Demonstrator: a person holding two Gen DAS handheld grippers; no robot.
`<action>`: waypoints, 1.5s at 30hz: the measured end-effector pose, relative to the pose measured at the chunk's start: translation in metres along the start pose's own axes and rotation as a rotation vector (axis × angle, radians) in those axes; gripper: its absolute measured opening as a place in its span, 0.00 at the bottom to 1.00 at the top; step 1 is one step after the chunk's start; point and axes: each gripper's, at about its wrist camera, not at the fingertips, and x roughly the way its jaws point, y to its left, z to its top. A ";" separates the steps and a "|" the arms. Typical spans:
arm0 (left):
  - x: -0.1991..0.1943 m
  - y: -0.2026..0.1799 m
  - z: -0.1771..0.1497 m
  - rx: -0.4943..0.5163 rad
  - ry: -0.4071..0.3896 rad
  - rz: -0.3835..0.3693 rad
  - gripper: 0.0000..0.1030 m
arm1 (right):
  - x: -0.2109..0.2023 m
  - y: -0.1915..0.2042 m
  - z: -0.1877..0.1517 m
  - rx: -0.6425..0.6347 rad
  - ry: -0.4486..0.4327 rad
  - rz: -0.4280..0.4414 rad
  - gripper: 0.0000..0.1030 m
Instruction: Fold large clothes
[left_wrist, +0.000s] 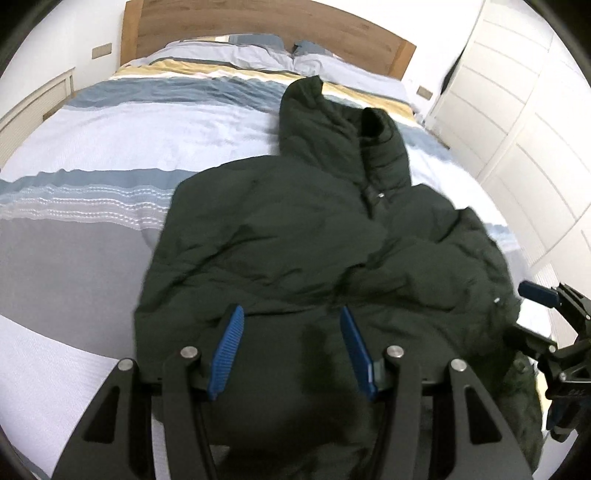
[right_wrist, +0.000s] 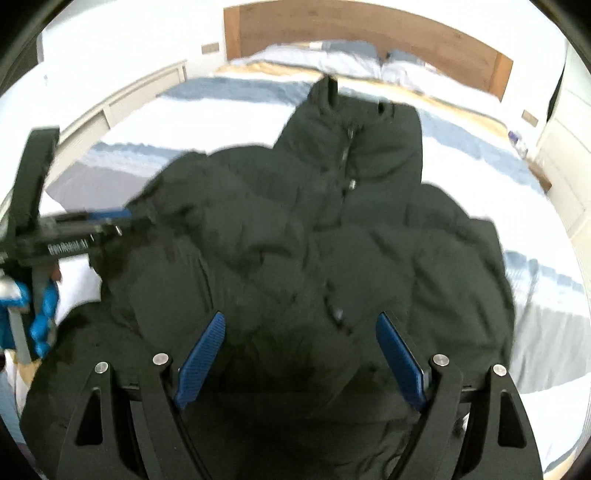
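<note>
- My left gripper (left_wrist: 291, 314): jaws spread wide, nothing between, over the near hem of the dark puffer jacket (left_wrist: 314, 236).
- My right gripper (right_wrist: 301, 319): jaws wide too, gripping nothing, above the same jacket (right_wrist: 314, 240).
- Jacket lies front-up, hood far, on striped bed cover (left_wrist: 92, 147).
- Beyond: pillows (left_wrist: 236, 51), wooden headboard (left_wrist: 258, 18), white wardrobe (left_wrist: 517, 92) right.

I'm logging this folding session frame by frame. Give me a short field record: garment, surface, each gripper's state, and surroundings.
garment: dark hooded puffer jacket, front up, hood toward the headboard, rumpled, not yet folded
surface: bed with striped duvet
left gripper: open, fingers spread over the jacket's near hem, holding nothing
right gripper: open, over the near hem, holding nothing
surroundings: wooden headboard, pillows, white wardrobe
</note>
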 end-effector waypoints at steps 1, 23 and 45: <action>0.001 -0.005 0.001 -0.001 -0.003 -0.003 0.51 | -0.003 0.001 0.003 -0.003 -0.010 0.002 0.81; 0.053 -0.045 -0.033 0.107 -0.020 0.095 0.58 | 0.066 -0.005 -0.033 -0.013 0.039 0.067 0.81; 0.053 -0.044 -0.039 0.101 -0.015 0.063 0.68 | 0.061 -0.011 -0.041 -0.008 0.037 0.084 0.82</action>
